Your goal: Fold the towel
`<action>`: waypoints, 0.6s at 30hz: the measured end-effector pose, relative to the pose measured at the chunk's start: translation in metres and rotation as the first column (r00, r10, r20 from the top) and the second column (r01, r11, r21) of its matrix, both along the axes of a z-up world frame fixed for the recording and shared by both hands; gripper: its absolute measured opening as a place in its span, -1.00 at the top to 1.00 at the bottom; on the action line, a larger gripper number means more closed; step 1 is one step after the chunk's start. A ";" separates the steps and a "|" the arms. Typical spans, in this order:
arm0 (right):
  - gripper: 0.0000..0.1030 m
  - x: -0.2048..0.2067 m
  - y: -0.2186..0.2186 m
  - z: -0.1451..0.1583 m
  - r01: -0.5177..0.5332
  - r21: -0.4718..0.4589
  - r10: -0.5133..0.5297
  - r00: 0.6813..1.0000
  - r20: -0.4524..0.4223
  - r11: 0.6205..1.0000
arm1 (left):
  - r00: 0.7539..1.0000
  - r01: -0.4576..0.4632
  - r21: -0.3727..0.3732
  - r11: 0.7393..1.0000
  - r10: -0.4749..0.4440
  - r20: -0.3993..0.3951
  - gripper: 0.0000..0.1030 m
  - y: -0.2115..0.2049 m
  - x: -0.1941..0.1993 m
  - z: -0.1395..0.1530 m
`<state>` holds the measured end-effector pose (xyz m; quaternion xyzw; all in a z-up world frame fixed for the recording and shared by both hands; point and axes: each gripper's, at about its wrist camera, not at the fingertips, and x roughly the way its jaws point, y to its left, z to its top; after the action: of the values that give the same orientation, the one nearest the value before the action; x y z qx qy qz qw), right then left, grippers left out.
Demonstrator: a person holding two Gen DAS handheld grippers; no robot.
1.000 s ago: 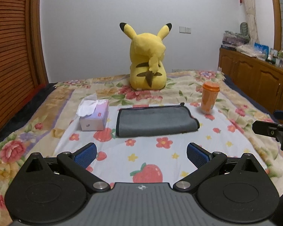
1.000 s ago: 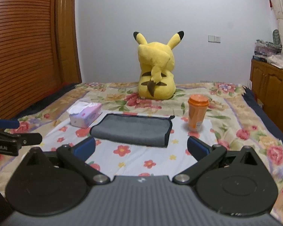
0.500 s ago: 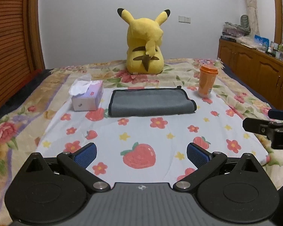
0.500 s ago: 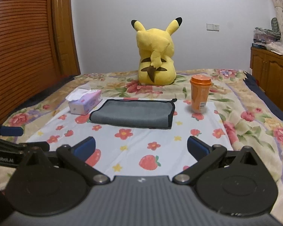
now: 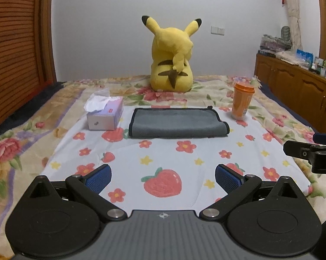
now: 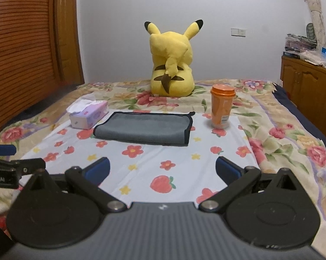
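Towel (image 5: pixel 177 123) lies folded; only right wrist shows door (image 6: pixel 66 32).

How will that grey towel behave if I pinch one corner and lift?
The grey towel is probably floppy: it lies flat in soft folded layers, so a lifted corner would likely peel the top layer and drape. It looks light and may drag across the sheet. The orange cup, upright beside it, could tip if brushed.
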<state>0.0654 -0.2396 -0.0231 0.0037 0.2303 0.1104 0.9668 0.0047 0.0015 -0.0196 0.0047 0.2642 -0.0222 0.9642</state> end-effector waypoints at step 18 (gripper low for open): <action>-1.00 -0.011 -0.007 0.006 0.026 0.017 -0.028 0.996 0.088 1.000 | 0.993 0.010 0.043 0.999 -0.015 0.114 -1.00 -0.005 -0.018 0.011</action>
<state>0.0546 -0.2464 -0.0167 0.0094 0.1863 0.0991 0.9774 -0.0129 -0.0034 -0.0089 0.0282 0.2092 -0.0225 0.9772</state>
